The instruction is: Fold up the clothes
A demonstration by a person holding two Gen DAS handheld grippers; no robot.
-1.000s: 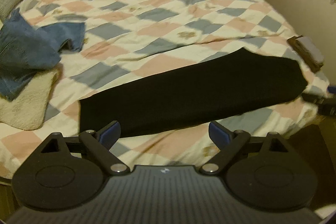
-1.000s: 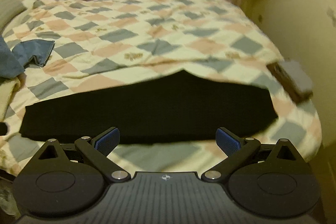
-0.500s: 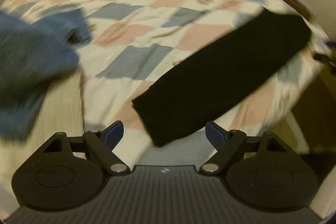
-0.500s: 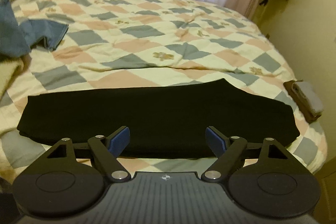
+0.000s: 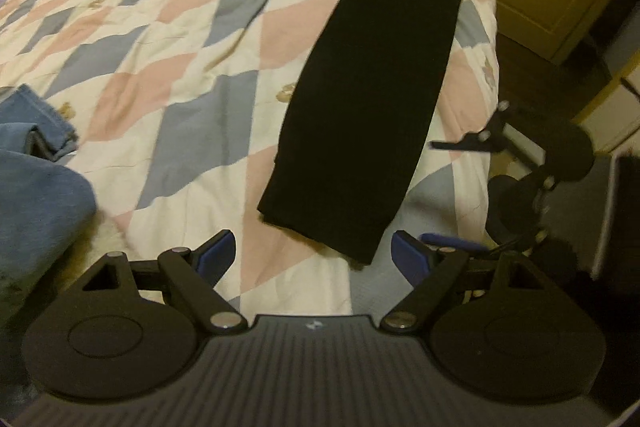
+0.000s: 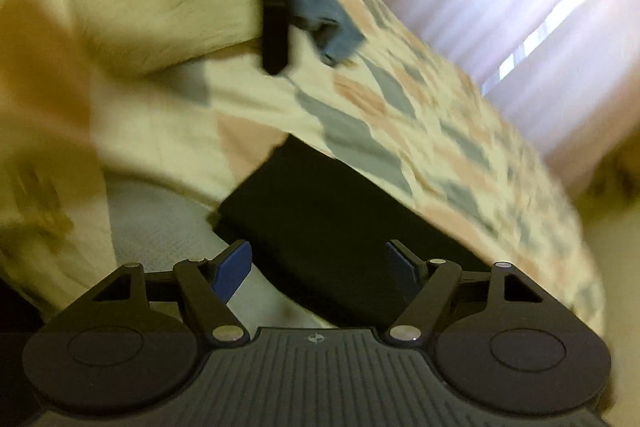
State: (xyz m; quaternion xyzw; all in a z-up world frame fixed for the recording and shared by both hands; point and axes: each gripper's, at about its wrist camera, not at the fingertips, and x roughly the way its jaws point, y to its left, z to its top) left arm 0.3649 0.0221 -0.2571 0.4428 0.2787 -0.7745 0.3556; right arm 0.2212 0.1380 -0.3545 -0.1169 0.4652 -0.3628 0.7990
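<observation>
Looking down my left tool, the bed with its checked quilt fills most of the view. Folded black garment lies flat on it as a long strip, near end just ahead of the tool and a bit right. Blue jeans bunched to the left, apart from the strip. Right tool sits over that near end, view blurred. Both tools gape wide, holding nothing.

no readable text, labels, brands or numbers show in either view.
</observation>
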